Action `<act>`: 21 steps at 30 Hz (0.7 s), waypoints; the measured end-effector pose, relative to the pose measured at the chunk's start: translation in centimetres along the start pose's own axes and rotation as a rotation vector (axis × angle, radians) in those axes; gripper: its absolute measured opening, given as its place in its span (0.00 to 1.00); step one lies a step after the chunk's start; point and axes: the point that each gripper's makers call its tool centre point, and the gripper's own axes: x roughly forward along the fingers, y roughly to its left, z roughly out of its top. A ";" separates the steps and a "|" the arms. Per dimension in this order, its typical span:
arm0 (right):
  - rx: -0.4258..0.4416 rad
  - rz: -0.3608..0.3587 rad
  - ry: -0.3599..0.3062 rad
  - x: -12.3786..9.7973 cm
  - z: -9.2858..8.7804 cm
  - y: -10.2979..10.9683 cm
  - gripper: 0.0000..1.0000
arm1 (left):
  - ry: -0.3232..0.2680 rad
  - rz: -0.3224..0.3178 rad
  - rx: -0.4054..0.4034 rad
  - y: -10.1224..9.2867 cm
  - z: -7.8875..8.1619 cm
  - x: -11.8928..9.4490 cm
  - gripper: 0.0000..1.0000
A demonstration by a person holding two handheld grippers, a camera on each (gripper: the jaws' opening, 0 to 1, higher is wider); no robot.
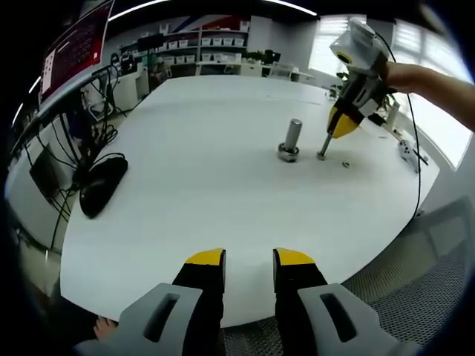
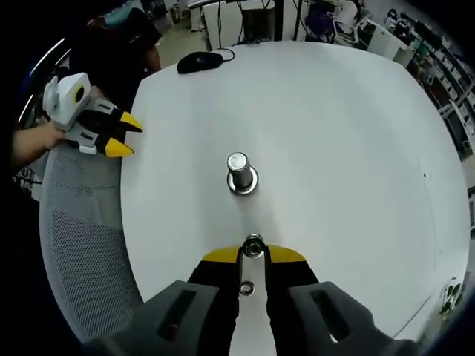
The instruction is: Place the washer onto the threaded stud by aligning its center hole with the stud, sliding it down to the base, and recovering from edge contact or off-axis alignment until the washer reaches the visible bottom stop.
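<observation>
We hold the right gripper (image 2: 253,256) with its yellow-tipped jaws drawn nearly together, clamped on a slim metal bolt (image 2: 253,246) whose lower end stands on the desk (image 2: 356,148); in the left gripper view the same gripper (image 1: 343,126) points down at the desktop, the bolt (image 1: 325,145) slightly tilted beneath it. A small ring, probably the washer (image 2: 247,288), sits between the jaws further back along the bolt's line in the right gripper view, though we cannot tell whether it is gripped or merely lying below. The left gripper (image 1: 249,259) has its jaws apart with a clear gap and holds nothing; it hovers over the near edge of the desk in its own view, and in the right gripper view it (image 2: 128,137) sits at the desk's left edge, above a mesh chair (image 2: 82,237). The threaded stud (image 2: 239,172) is a bright metal cylinder standing upright on a wider nut-like base, near the middle of the desk, just beyond the clamped bolt and not touching it. A tiny metal part (image 1: 345,164) lies just beside the bolt in the left gripper view. White surface surrounds the stud on all sides; a black mouse (image 1: 100,185) rests near the desk's far left edge.
</observation>
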 end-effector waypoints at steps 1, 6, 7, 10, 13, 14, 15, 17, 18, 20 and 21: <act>-0.006 0.000 0.006 0.1 -0.1 0.1 0.13 | -0.001 0.000 0.000 0.0 0.0 0.0 0.23; -0.020 0.001 0.030 1.0 -0.3 0.0 0.13 | 0.000 0.001 -0.002 0.0 0.0 0.0 0.23; -0.019 0.004 0.034 1.2 -0.3 0.0 0.13 | 0.001 0.001 -0.002 0.0 0.0 0.0 0.23; -0.037 0.009 0.050 1.9 -0.5 0.0 0.14 | 0.004 0.000 0.000 0.0 -0.1 0.1 0.23; -0.036 0.017 0.070 2.5 -0.9 0.0 0.14 | -0.004 0.005 -0.002 0.1 0.1 0.0 0.23; -0.041 0.018 0.076 2.7 -0.9 -0.1 0.14 | -0.005 0.005 -0.002 0.1 0.1 0.0 0.23; -0.045 0.018 0.074 2.8 -0.9 0.0 0.14 | -0.005 0.004 -0.003 0.1 0.1 0.0 0.23; -0.066 0.023 0.085 3.1 -1.1 0.1 0.14 | -0.004 0.003 -0.002 0.1 0.1 0.0 0.23; -0.077 0.020 0.086 3.3 -1.2 0.0 0.14 | -0.003 0.003 -0.001 0.1 0.1 0.0 0.22; -0.109 0.033 0.090 3.6 -1.3 0.1 0.15 | -0.003 0.002 0.001 0.1 0.1 0.0 0.22; -0.121 0.020 0.081 3.6 -1.2 0.0 0.17 | -0.004 0.002 0.000 0.1 0.1 0.0 0.22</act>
